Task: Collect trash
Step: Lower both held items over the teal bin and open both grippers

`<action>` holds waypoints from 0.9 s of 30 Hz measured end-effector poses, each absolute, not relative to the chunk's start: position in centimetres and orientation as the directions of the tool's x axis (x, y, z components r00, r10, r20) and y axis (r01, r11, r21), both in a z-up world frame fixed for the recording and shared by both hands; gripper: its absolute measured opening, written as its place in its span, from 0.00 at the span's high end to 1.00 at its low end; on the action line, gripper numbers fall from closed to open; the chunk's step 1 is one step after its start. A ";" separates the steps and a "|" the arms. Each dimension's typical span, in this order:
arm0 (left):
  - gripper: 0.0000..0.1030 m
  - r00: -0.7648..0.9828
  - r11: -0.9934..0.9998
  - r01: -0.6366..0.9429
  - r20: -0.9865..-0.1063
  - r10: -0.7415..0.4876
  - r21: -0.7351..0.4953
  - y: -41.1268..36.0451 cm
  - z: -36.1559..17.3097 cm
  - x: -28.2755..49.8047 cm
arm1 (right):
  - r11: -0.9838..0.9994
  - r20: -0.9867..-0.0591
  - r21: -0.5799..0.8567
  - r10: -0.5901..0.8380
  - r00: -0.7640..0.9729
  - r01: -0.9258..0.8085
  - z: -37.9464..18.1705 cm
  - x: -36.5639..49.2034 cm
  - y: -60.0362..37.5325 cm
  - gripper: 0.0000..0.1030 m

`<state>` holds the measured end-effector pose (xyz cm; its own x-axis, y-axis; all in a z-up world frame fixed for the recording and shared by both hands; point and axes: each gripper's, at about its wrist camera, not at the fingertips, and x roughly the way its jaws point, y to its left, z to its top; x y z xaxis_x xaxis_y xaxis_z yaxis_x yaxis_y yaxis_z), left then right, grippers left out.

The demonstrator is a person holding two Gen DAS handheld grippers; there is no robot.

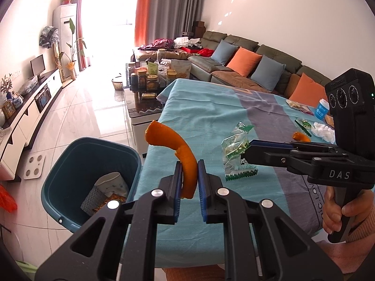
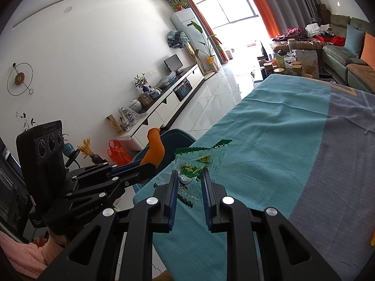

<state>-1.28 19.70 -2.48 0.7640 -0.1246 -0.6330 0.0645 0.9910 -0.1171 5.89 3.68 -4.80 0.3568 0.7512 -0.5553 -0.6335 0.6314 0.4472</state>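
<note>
My left gripper (image 1: 189, 164) is shut on a curved strip of orange peel (image 1: 174, 148) that sticks up past its blue pads, over the table's left edge and just right of the teal bin (image 1: 70, 164). In the right wrist view that peel (image 2: 154, 148) stands in the left gripper (image 2: 150, 166) in front of the bin (image 2: 178, 138). My right gripper (image 2: 188, 172) is shut on a clear wrapper with green print (image 2: 194, 164), held above the cloth. From the left wrist view, the wrapper (image 1: 235, 149) hangs at the tips of the right gripper (image 1: 245, 151).
The bin holds paper and packaging (image 1: 105, 194). More litter lies far right on the turquoise and grey cloth (image 1: 211, 107): another peel (image 1: 301, 137), white tissue (image 1: 324, 131), a green wrapper (image 1: 304, 125), a blue cup (image 1: 322, 109). A crowded coffee table (image 1: 150, 79) and sofa (image 1: 246, 58) stand beyond.
</note>
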 end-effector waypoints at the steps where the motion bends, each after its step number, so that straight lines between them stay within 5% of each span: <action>1: 0.87 0.765 0.991 0.059 -0.632 -0.120 -0.117 19.9 -2.5 -1.3 | 0.628 -0.556 0.447 0.753 0.352 -0.637 -4.8 6.0 4.0 0.82; 27: 0.87 0.741 0.982 -0.159 -0.670 0.050 -0.103 29.7 -4.3 -1.8 | 0.571 -0.609 0.400 0.750 0.257 -0.717 -5.0 8.1 13.4 0.82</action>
<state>-1.79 29.70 -4.25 0.7410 0.0495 -0.6697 -0.1587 0.9819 -0.1029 8.11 13.39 -4.96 0.2575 0.7503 -0.6089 -0.7170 0.5708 0.4001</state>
